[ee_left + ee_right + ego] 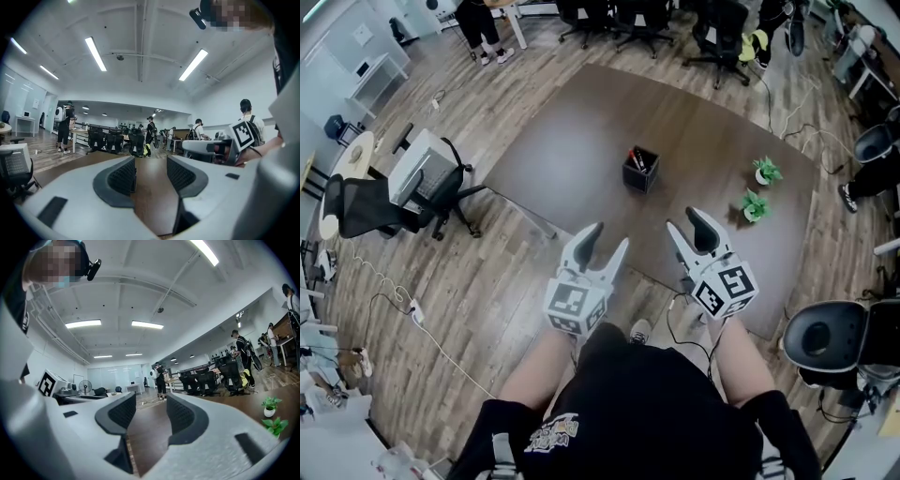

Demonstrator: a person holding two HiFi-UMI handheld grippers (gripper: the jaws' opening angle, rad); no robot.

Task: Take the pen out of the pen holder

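A black square pen holder (639,171) stands on the brown table (572,150), with a red pen (635,159) and dark pens sticking out of it. Both grippers hover over the table's near edge, short of the holder. My left gripper (607,238) is open and empty, below and left of the holder. My right gripper (689,225) is open and empty too, below and right of it. In the left gripper view the jaws (151,176) stand apart over bare table. The right gripper view shows its jaws (151,416) apart likewise. The holder is not clearly visible in either gripper view.
Two small potted plants (766,170) (755,205) stand on the table's right part. A black office chair (370,202) and a grey unit (422,169) stand left of the table, another chair (825,337) at right. Cables lie on the wooden floor. People and chairs fill the far side.
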